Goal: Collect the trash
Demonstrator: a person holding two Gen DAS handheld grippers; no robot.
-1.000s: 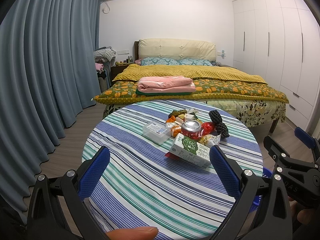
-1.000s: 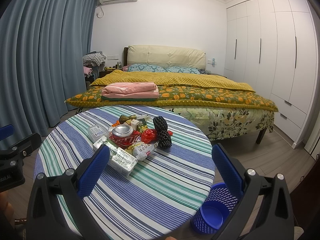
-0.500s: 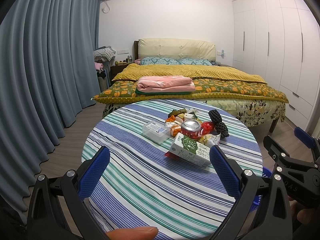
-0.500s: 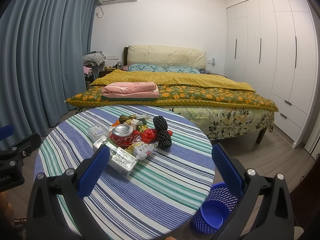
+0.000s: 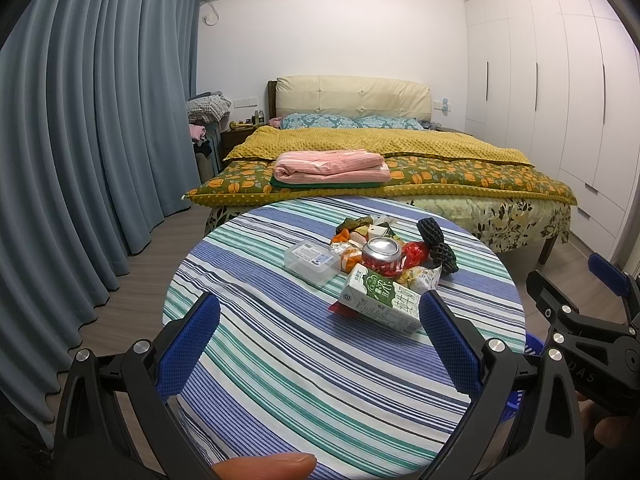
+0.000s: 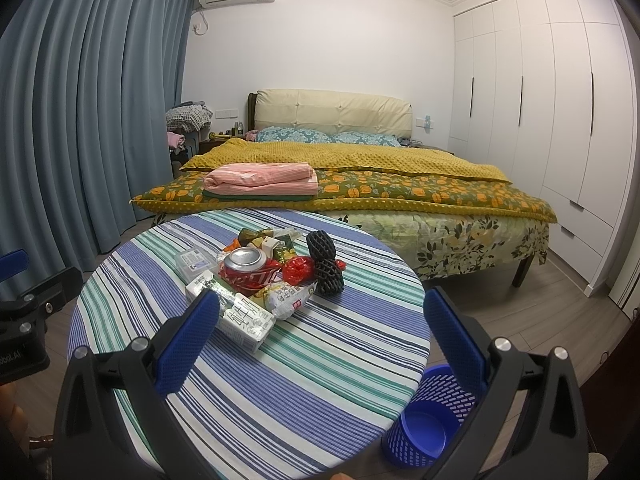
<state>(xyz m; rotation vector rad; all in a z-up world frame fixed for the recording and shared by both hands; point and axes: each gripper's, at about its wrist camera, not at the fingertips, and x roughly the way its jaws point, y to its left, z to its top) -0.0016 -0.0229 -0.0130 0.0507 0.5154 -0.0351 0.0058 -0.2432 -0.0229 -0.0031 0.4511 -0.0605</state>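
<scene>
- Left gripper and right gripper hover over the striped tablecloth, jaws spread wide, holding nothing.
- Milk carton, crushed cola can and wrappers sit piled mid-table.
- Blue wastebasket stands on the floor beside it.

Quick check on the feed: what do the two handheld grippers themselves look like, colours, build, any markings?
Both match: the left gripper and right gripper have black angular frames with silver bolt heads and two fingers faced in blue mesh-textured pads. Seen from the left camera, the right gripper's body carries faint raised lettering, unreadable. Bare fingertips show at the frame edges; no cables or sleeves visible.
</scene>
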